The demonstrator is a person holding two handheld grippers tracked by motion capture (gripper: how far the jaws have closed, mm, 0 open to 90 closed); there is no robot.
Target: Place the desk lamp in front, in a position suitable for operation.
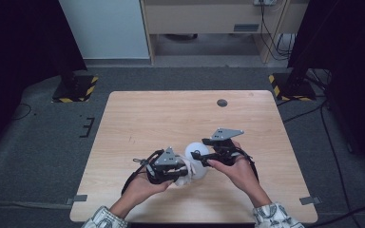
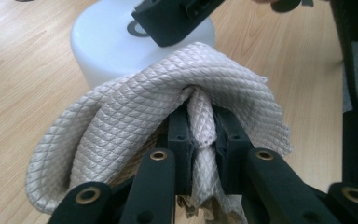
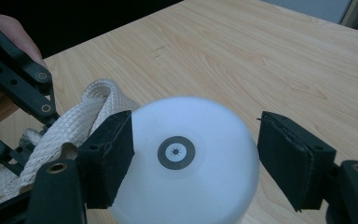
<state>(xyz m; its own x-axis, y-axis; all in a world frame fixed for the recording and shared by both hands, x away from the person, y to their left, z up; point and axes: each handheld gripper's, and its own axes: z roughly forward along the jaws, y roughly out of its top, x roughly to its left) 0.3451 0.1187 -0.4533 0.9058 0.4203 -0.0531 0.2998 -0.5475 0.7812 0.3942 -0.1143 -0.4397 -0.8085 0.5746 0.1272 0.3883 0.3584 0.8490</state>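
Note:
A white upturned cup (image 1: pixel 196 151) with a grey ring mark on its flat base stands on the wooden table (image 1: pixel 171 114), near the front. My right gripper (image 3: pixel 196 154) reaches over it from the right, and its pads sit against the cup's two sides. My left gripper (image 2: pixel 203 126) is shut on a bunched beige quilted cloth (image 2: pixel 177 88), which bulges out past the jaws and presses on the cup's near wall (image 2: pixel 102 42). In the high view the left gripper (image 1: pixel 183 172) is just left of and below the cup, with the cloth (image 1: pixel 186 176) between them.
A small grey disc (image 1: pixel 222 102) is set in the table near its far edge. Two dark stands on yellow-and-black bases (image 1: pixel 73 90) (image 1: pixel 292 88) flank the far corners on the carpet. Cables run along the floor at the right.

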